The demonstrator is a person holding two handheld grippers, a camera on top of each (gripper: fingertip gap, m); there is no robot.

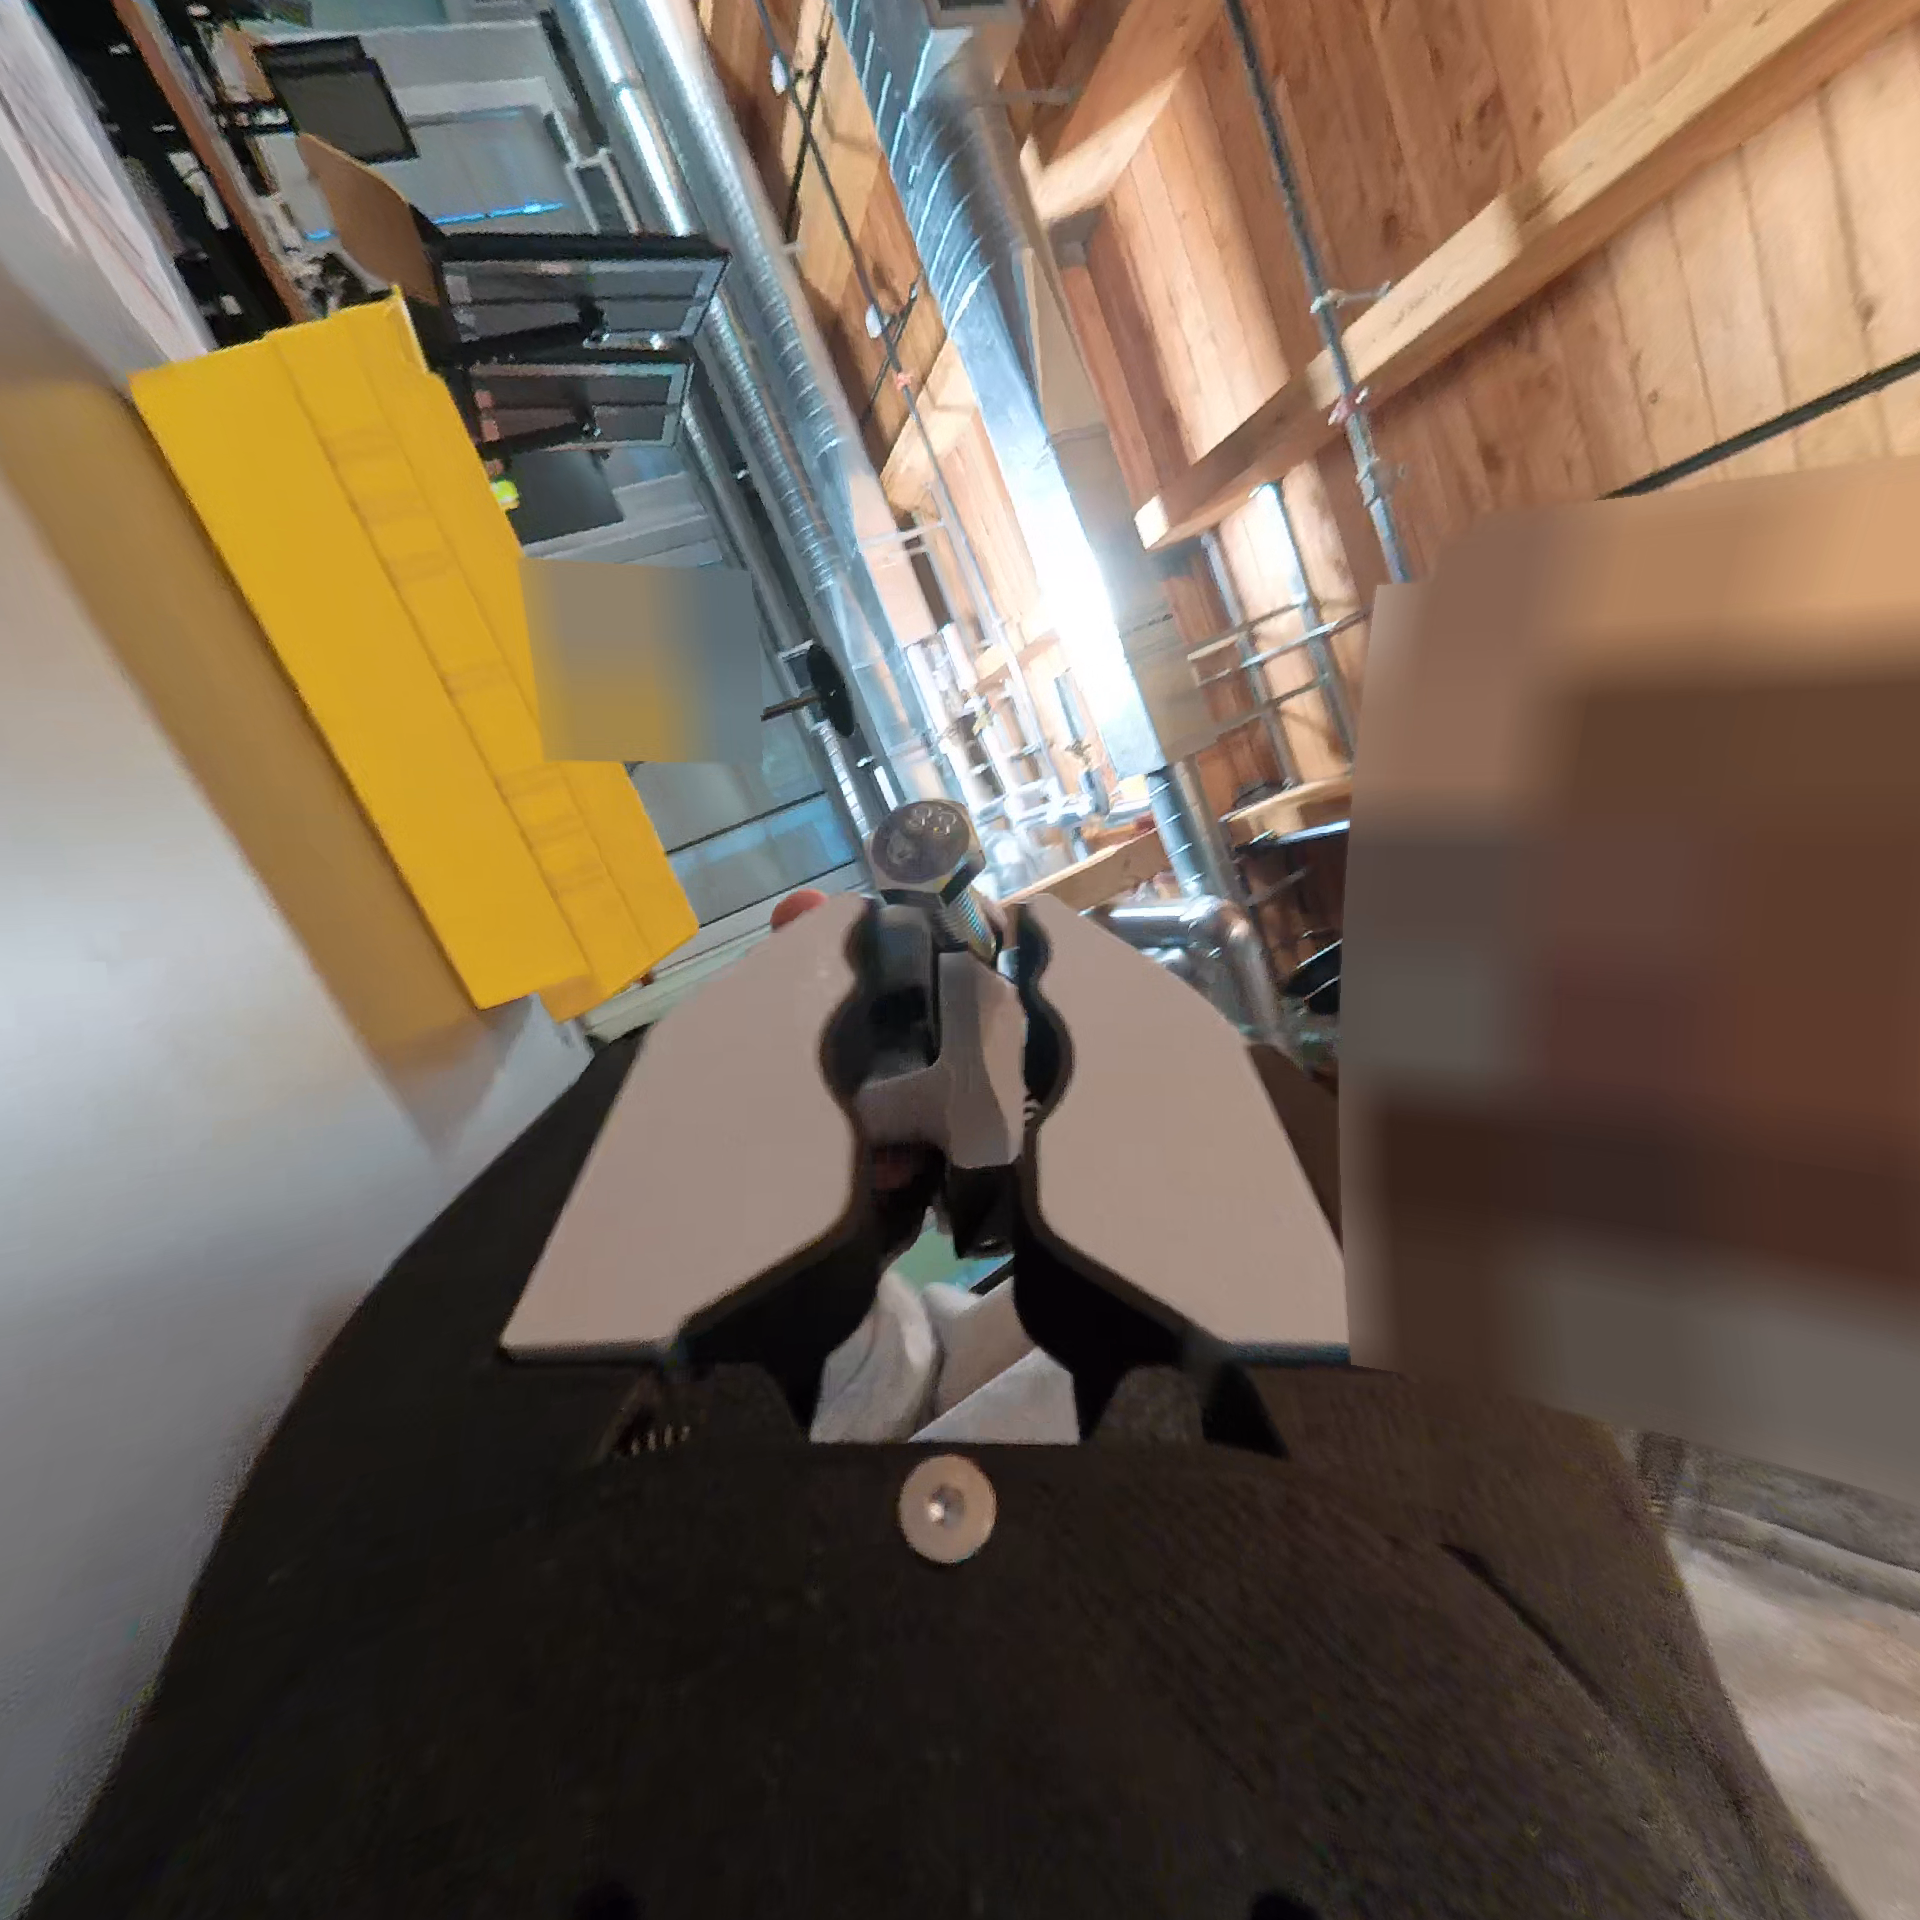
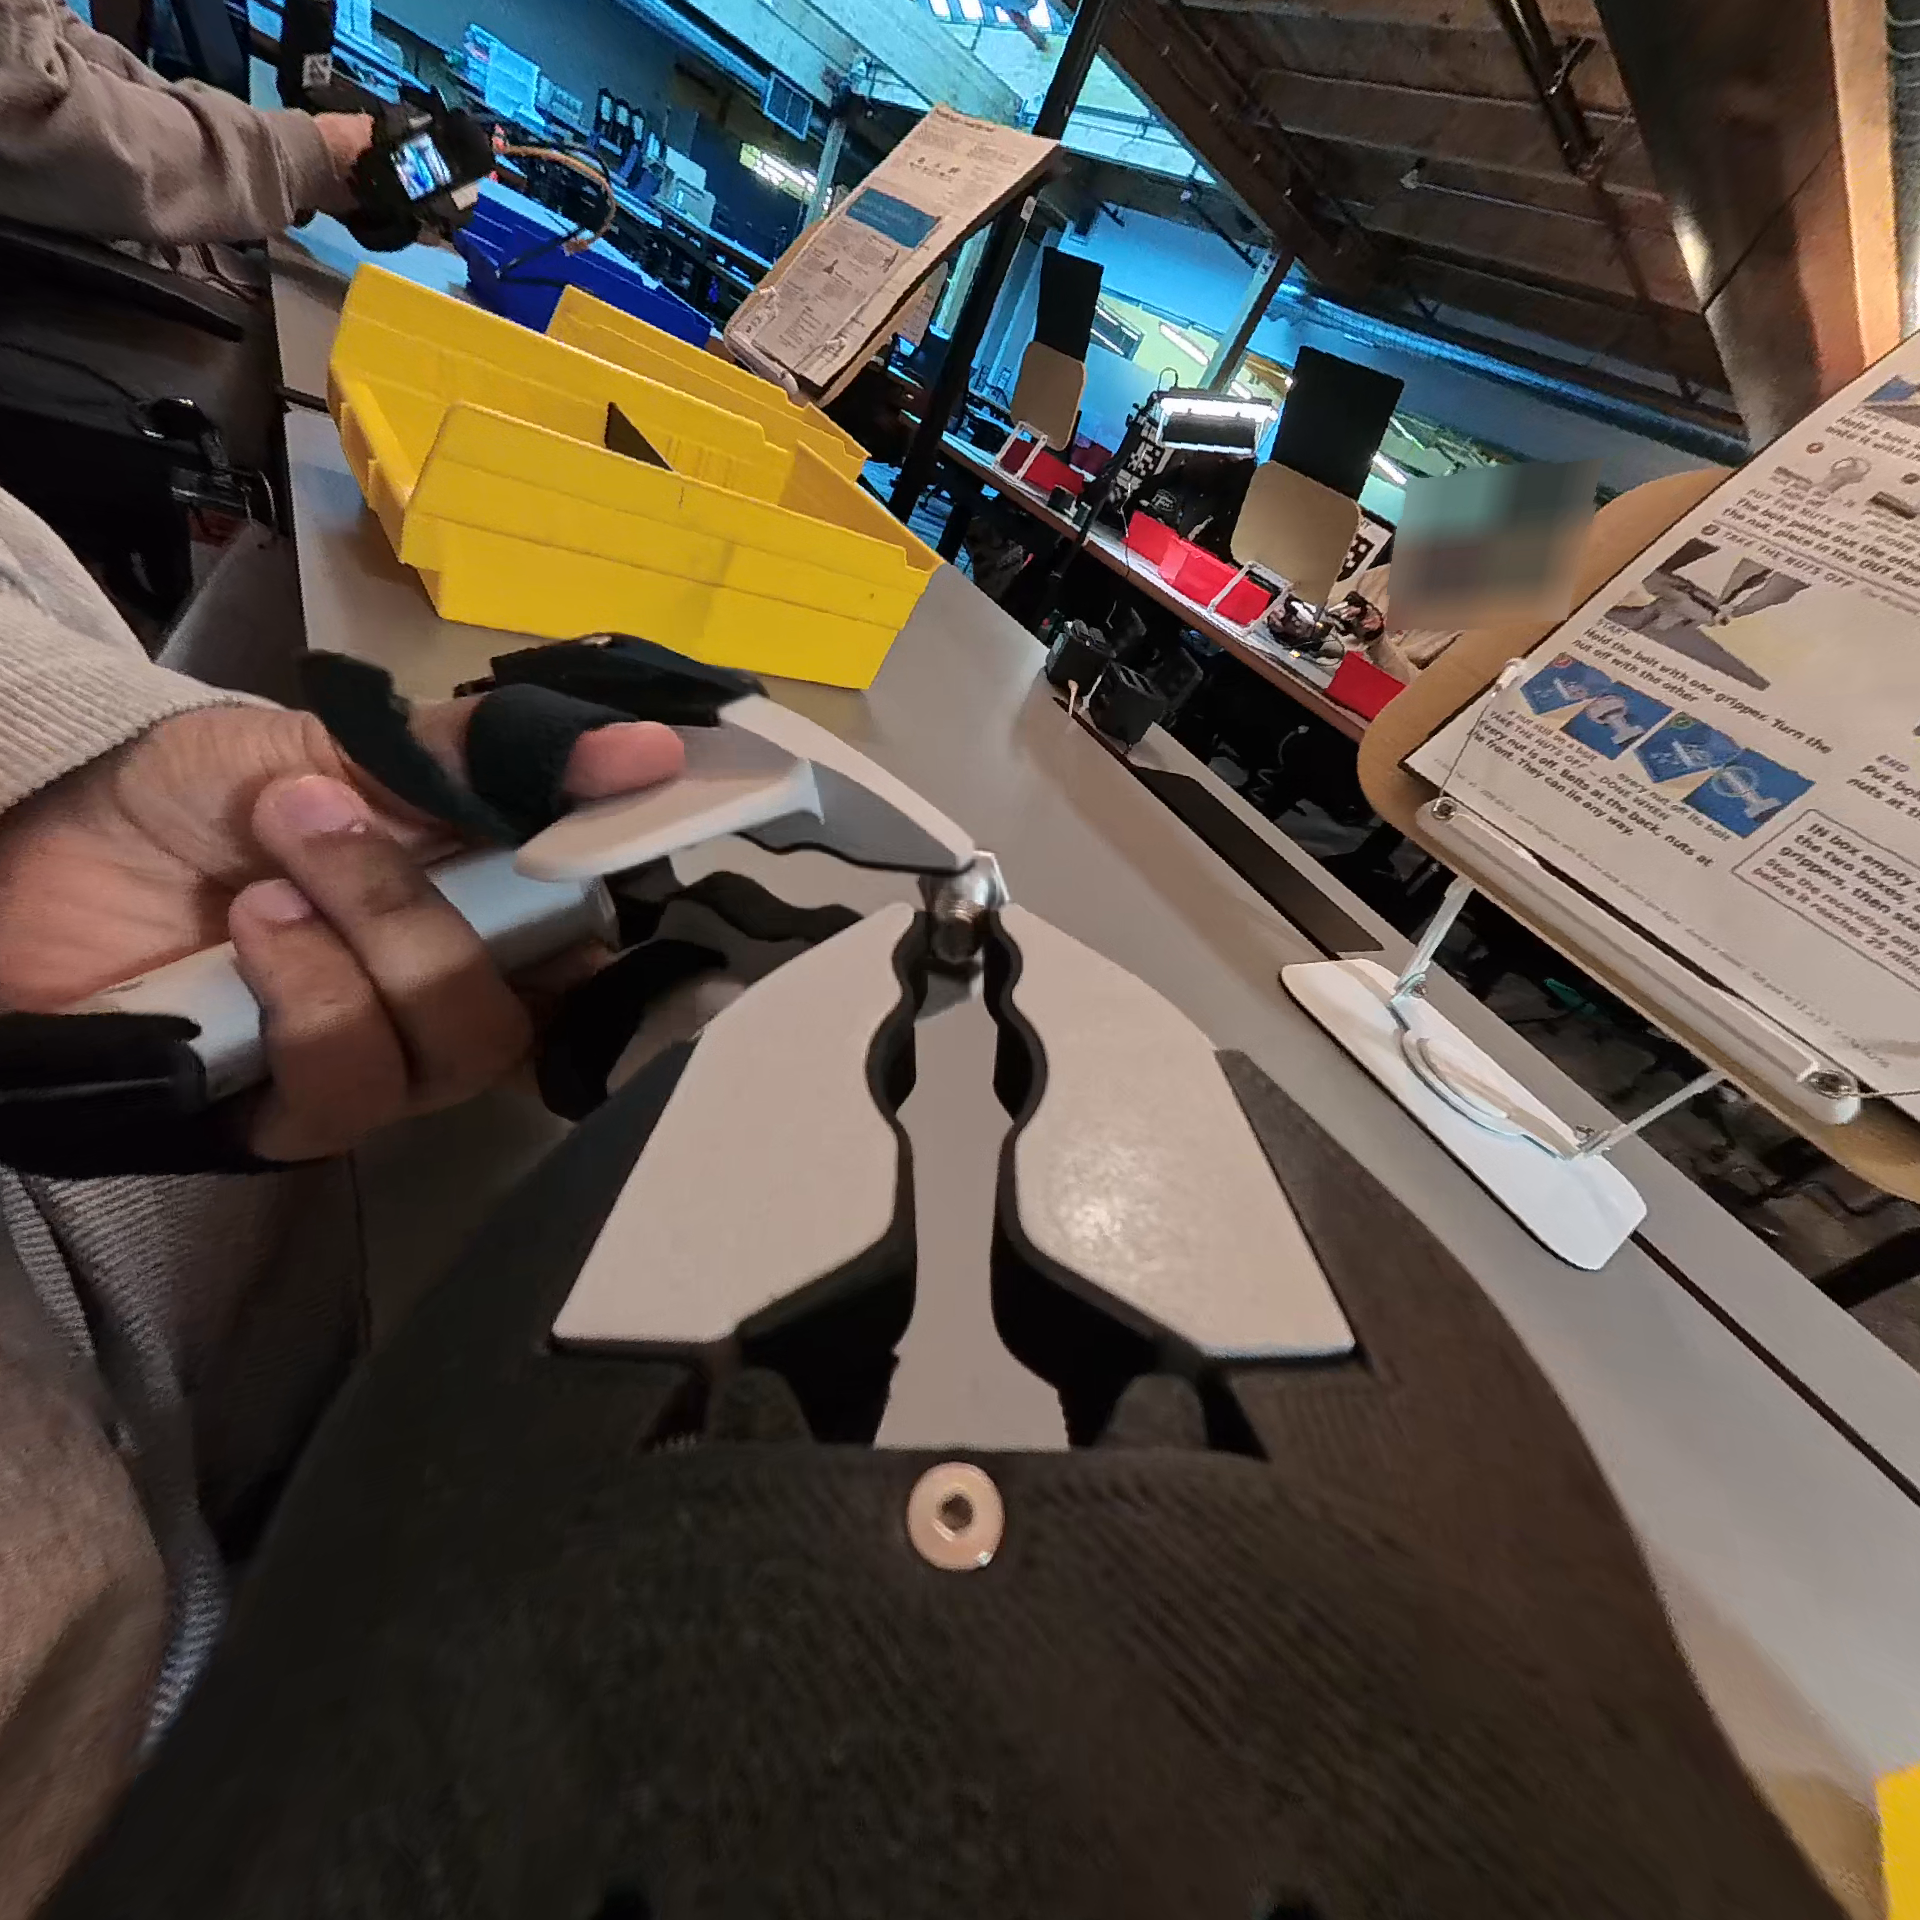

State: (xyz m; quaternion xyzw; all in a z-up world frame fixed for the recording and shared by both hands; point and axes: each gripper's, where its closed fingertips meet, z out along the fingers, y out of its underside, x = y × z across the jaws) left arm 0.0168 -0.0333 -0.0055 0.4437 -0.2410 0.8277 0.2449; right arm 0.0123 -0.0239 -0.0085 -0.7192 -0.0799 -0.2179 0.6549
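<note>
While the left gripper (image 1: pixel 951 935) pinches a steel bolt (image 1: pixel 928 847), the right gripper (image 2: pixel 951 935) clamps the nut (image 2: pixel 961 914) on that bolt's end, near the yellow bins (image 2: pixel 623 520).

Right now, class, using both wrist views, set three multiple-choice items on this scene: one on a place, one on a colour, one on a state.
1. Where is the instruction sheet stand?
A. On the grey table, to the right of the right gripper
B. Inside a bin
C. In the person's hand

2. What colour are the nearest plastic bins?
A. Green
B. White
C. Yellow

3. What state is the left gripper in?
A. Open and empty
B. Shut on a hex bolt
C. Shut on a sheet of paper

Answers: 1 A, its white base rests on the tabletop at the right of the right wrist view. 2 C, the bins beyond the grippers are bright yellow. 3 B, the bolt's shaft sits between its closed fingertips, with the head sticking out.
</note>
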